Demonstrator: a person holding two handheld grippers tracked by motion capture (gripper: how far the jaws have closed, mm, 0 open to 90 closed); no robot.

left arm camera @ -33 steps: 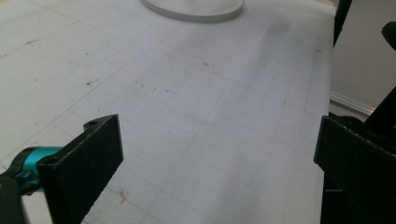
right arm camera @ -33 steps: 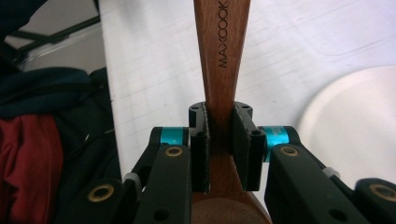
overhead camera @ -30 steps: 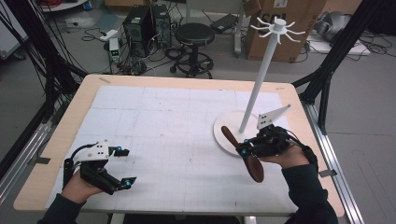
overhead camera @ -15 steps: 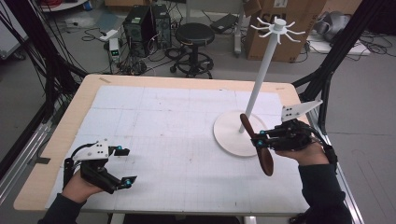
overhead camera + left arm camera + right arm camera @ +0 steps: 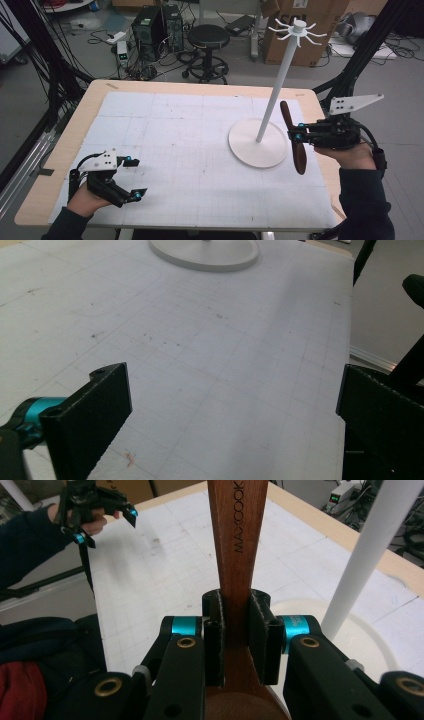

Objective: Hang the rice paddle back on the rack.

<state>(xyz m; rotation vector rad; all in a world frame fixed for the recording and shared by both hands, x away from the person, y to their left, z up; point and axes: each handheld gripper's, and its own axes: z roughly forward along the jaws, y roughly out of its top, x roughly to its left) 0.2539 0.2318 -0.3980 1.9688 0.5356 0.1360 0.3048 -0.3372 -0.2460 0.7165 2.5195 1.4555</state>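
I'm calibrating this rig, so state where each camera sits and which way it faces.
High view: overhead, looking forward and down on the white gridded table mat; both forearms enter.
Left gripper view: rides the left hand-held gripper, jaws open, facing the round white stand base.
Right gripper view: rides the right hand-held gripper, clamping the brown wooden spoon.
All share the base.

Brown wooden spoon [image 5: 292,137], near-upright, held beside stand base.
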